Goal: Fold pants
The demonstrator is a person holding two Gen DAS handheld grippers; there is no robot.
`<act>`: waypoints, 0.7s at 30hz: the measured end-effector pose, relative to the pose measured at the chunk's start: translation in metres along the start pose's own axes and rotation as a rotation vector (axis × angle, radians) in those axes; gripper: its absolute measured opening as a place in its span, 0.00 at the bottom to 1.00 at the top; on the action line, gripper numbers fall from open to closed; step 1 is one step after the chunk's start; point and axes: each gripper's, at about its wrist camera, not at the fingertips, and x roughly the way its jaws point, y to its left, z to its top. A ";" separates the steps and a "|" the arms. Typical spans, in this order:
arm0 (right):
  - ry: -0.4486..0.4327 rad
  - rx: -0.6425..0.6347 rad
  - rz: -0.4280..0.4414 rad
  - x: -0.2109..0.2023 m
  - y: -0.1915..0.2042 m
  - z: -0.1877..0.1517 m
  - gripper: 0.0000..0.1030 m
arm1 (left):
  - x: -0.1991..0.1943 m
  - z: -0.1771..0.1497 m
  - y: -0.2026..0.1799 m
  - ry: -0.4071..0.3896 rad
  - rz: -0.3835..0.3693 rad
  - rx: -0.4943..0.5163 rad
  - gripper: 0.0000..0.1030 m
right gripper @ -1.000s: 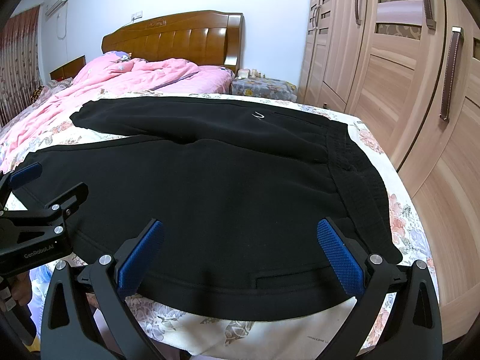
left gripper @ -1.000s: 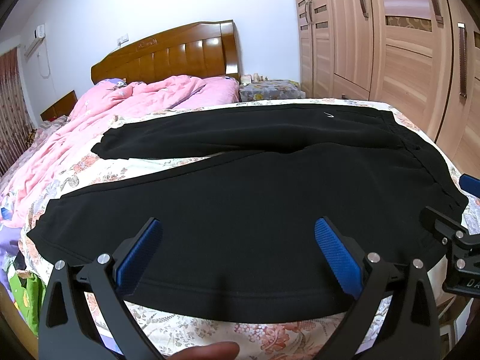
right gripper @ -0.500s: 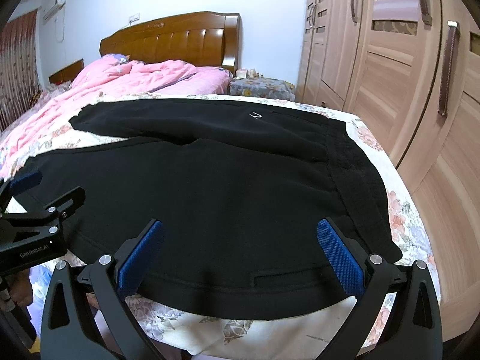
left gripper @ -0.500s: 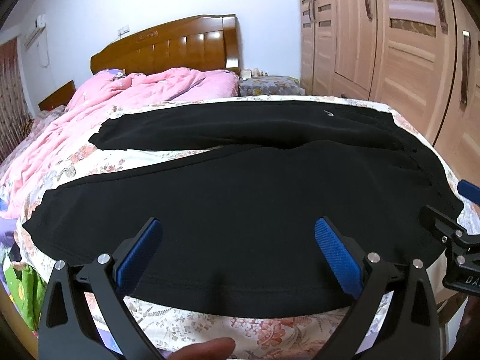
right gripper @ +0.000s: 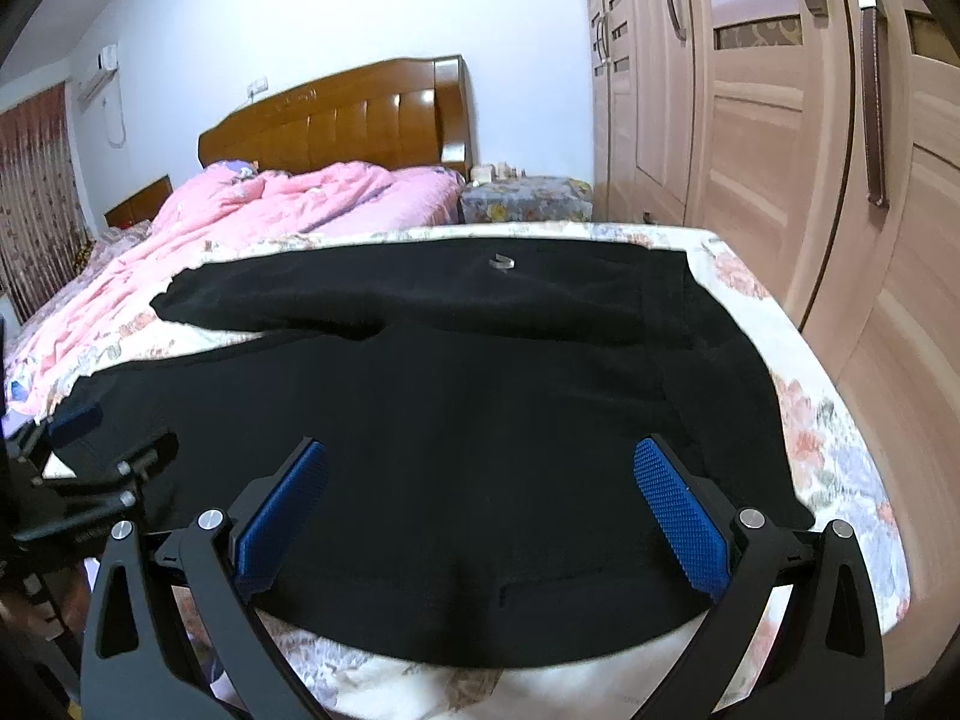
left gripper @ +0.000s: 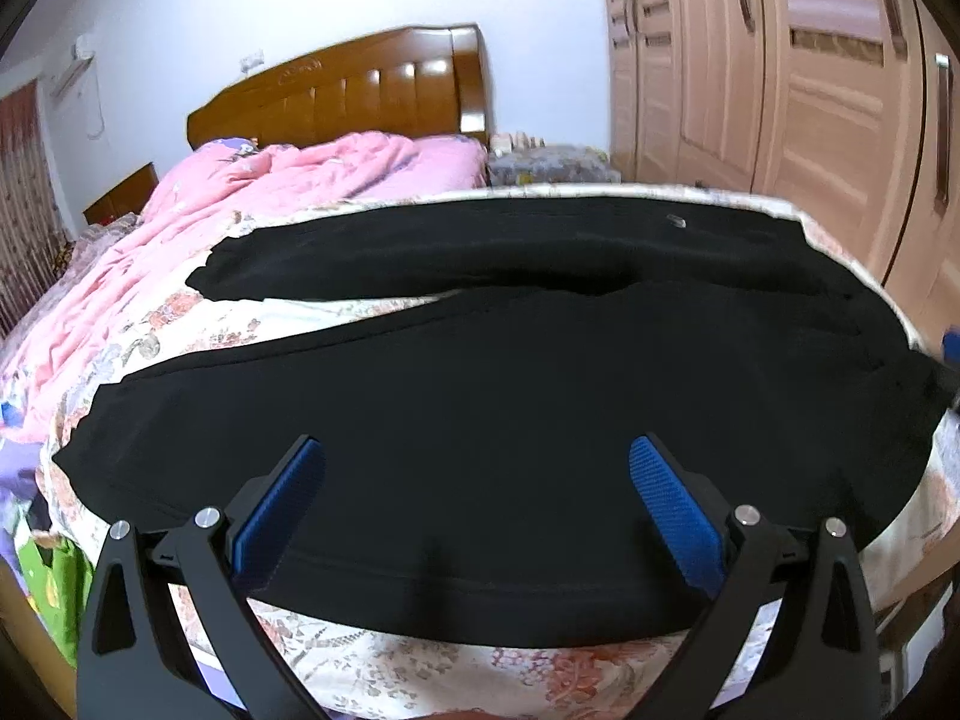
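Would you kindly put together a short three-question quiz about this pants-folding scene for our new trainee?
1. True or false: the black pants lie spread flat on the floral bedsheet, both legs apart.
2. Which holds fabric: A) left gripper, B) right gripper, C) neither?
3. Fill in: the pink quilt is bunched near the wooden ____.

Key: 1 true. 2 C, both are open over the near leg. 3 headboard.
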 end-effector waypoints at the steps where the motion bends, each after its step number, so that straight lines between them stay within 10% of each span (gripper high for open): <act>1: -0.002 -0.005 0.002 0.002 -0.003 0.005 0.96 | 0.003 0.001 -0.001 0.012 -0.008 0.016 0.99; 21: 0.153 -0.237 0.129 0.137 -0.053 0.113 0.96 | 0.115 0.098 -0.001 0.156 -0.043 0.259 0.99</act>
